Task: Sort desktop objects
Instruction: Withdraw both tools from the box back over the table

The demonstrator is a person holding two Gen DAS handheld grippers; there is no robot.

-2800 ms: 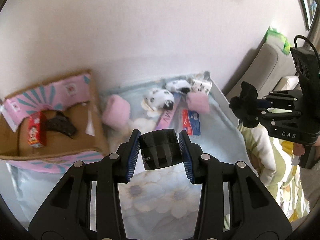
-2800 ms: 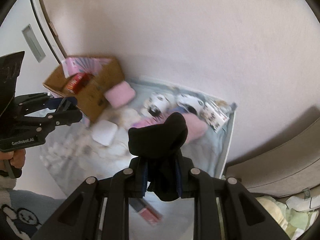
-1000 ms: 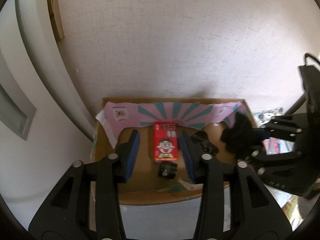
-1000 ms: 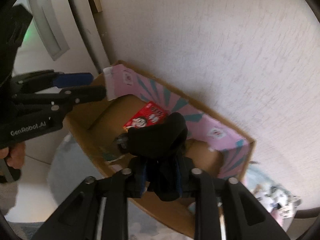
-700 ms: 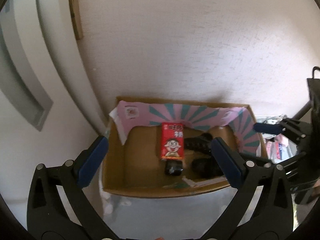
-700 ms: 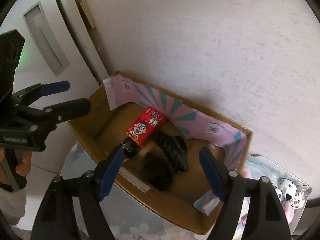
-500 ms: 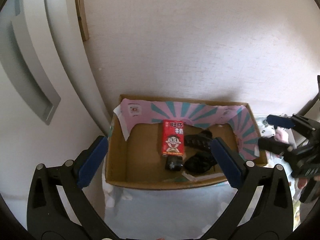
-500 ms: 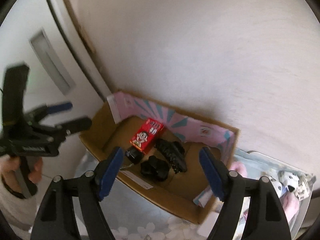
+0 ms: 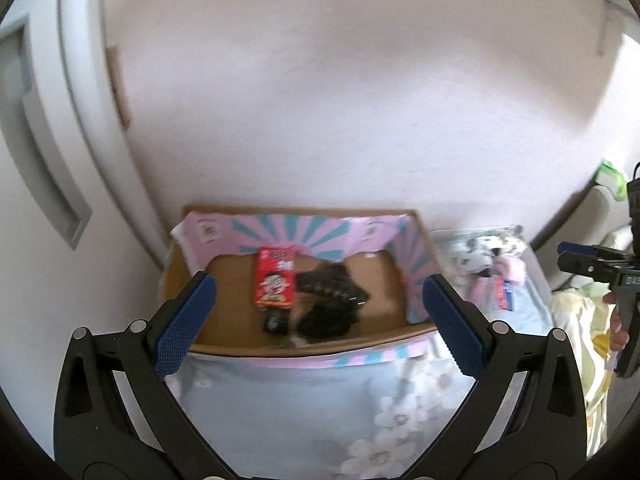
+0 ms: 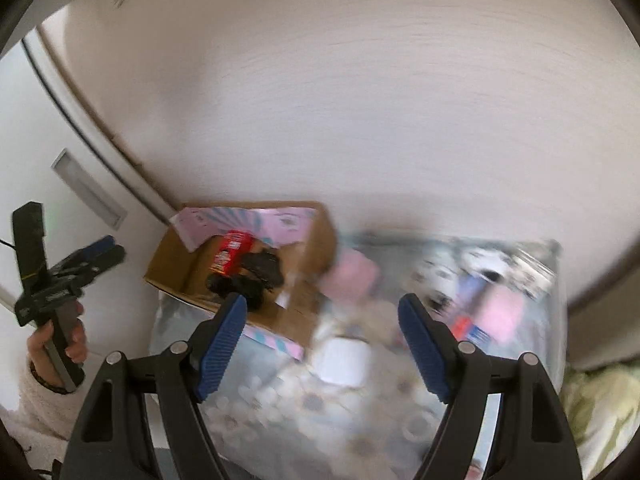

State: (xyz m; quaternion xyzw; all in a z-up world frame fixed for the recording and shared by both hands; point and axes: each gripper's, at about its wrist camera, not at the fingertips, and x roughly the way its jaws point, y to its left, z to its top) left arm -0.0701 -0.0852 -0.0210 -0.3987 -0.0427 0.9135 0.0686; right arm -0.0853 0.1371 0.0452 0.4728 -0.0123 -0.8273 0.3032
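My left tongs [image 9: 318, 314] hang spread wide and empty above the shallow brown cardboard box with pink and teal printed flaps [image 9: 416, 334], which sits at the left end of the desk against the wall. Inside it, from the left, lie a flat red glossy carton with a cartoon face [image 9: 275, 277], a small black cylindrical jar [image 9: 275, 321] just below it, a ridged black plastic piece [image 9: 332, 286] and a soft crumpled black cloth lump [image 9: 326, 318]. My right tongs [image 10: 320, 324] are also released, holding nothing, over the pale blue flower-print cloth [image 10: 280, 396].

Ahead of them sit a white rounded block [image 10: 345, 360], a fuzzy pink pad [image 10: 354, 278] and spotted black-and-white plush toys [image 10: 472, 276], all smeared by blur. I judge the plush will squash and slip if I pinch shallow, and the loose cloth could bunch under my tips. The thin box flap could catch a low pass.
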